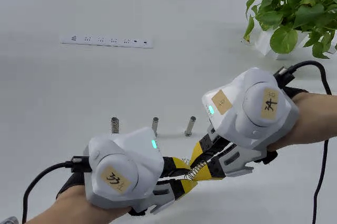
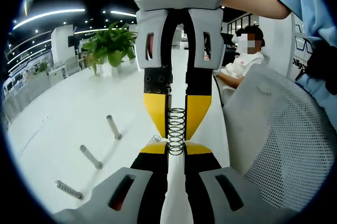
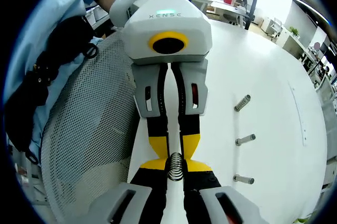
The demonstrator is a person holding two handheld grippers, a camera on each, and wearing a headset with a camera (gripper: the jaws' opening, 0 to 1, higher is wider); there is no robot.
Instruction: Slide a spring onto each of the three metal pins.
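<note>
Head view: three metal pins stand in a row on the white table (image 1: 79,92). The first pin (image 1: 115,119), at the picture's left, wears a fitted spring (image 1: 115,125). The middle pin (image 1: 155,124) and the third pin (image 1: 190,126) are bare.

Left gripper view: the left gripper (image 2: 176,149) and the right gripper (image 3: 175,170) meet tip to tip over the table's near edge, near the pins. The loose spring (image 2: 176,125) lies between them (seen almost end-on in the right gripper view). Its length is pinched between the right gripper's yellow pads (image 2: 199,109), and its lower end is pinched in the left gripper's tips.

Background: a power strip (image 1: 107,40) and a potted plant (image 1: 295,3).
</note>
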